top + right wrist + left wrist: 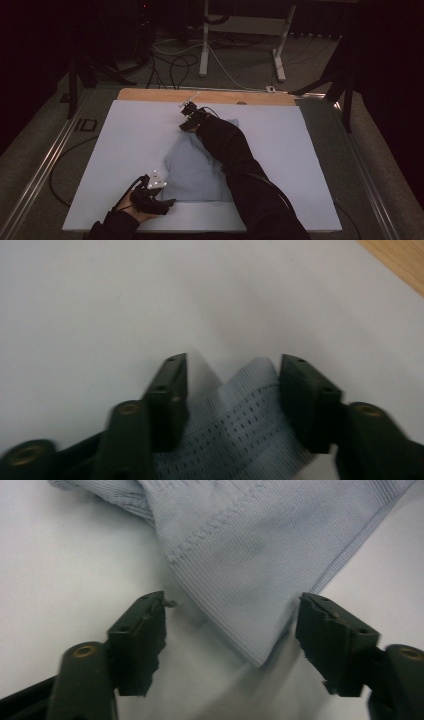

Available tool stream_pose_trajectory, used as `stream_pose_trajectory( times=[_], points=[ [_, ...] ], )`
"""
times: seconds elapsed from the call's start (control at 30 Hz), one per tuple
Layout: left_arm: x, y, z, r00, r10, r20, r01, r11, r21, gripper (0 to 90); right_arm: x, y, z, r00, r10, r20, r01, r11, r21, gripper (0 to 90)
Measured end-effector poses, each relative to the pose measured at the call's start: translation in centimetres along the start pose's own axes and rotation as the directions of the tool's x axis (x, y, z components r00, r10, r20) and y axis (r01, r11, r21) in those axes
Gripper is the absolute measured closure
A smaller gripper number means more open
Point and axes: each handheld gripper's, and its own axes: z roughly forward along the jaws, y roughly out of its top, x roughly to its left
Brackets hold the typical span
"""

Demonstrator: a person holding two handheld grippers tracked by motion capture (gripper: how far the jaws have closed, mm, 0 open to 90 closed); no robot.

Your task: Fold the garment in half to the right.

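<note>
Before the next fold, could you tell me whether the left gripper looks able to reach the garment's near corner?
Probably yes: the left gripper is open, the light-blue garment's ribbed corner lies between its jaws, nothing blocking.

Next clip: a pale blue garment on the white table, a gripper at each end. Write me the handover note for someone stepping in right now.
Left gripper: open, jaws either side of the garment's ribbed hem corner, at the near edge of the white table; nothing gripped yet.
Right gripper: reached to the far side, a perforated band of the fabric lying between its jaws; they look only partly closed, so I cannot tell if the grip is firm.
Garment: bunched mid-table, partly under the right sleeve.
Done: both grippers placed at opposite ends.
Left: probably close the left on the corner, confirm the right's hold, then spread or fold.
</note>
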Motion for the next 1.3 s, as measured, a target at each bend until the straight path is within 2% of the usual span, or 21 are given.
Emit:
stream_pose_trajectory(
  times=[0.3,0.4,0.47,0.5,0.7,0.93,1.13,1.3],
  points=[
    [-0.2,0.1,0.0,0.9996,0.028,-0.002,-0.028,0.9996,0.005,42.6,0.6,0.1,-0.2,0.9962,-0.074,0.046,0.073,0.997,0.024,74.7],
    [-0.4,0.2,0.0,0.9994,0.034,0.0,-0.034,0.9994,0.003,46.9,0.8,0.2,-0.2,0.9943,-0.093,0.051,0.092,0.995,0.028,77.8],
    [-0.3,0.2,0.0,0.9995,0.031,0.004,-0.031,0.9995,0.001,49.4,0.8,0.2,-0.3,0.9944,-0.091,0.053,0.09,0.996,0.028,80.7],
    [-0.3,0.3,0.0,0.9994,0.033,0.01,-0.033,0.9995,-0.001,51.5,0.8,0.2,-0.4,0.9946,-0.088,0.055,0.086,0.996,0.024,85.0],
    [-0.3,0.6,0.2,0.999,0.03,0.034,-0.03,0.9995,-0.005,61.4,0.8,0.5,-0.9,0.995,-0.083,0.056,0.082,0.997,0.016,86.5],
    [-0.4,1.2,0.3,0.9972,0.055,0.052,-0.055,0.9985,0.003,80.4,1.0,0.6,-1.2,0.9947,-0.092,0.045,0.092,0.996,0.009,86.8],
    [-0.6,1.6,0.4,0.9962,0.073,0.048,-0.073,0.9973,0.009,83.1,1.1,0.9,-2.0,0.9937,-0.103,0.044,0.104,0.995,-0.005,86.9],
    [-0.8,1.8,0.1,0.9948,0.084,0.057,-0.084,0.9965,-0.008,83.6,0.9,0.9,-2.7,0.9939,-0.102,0.043,0.103,0.994,-0.019,86.9]
  ],
)
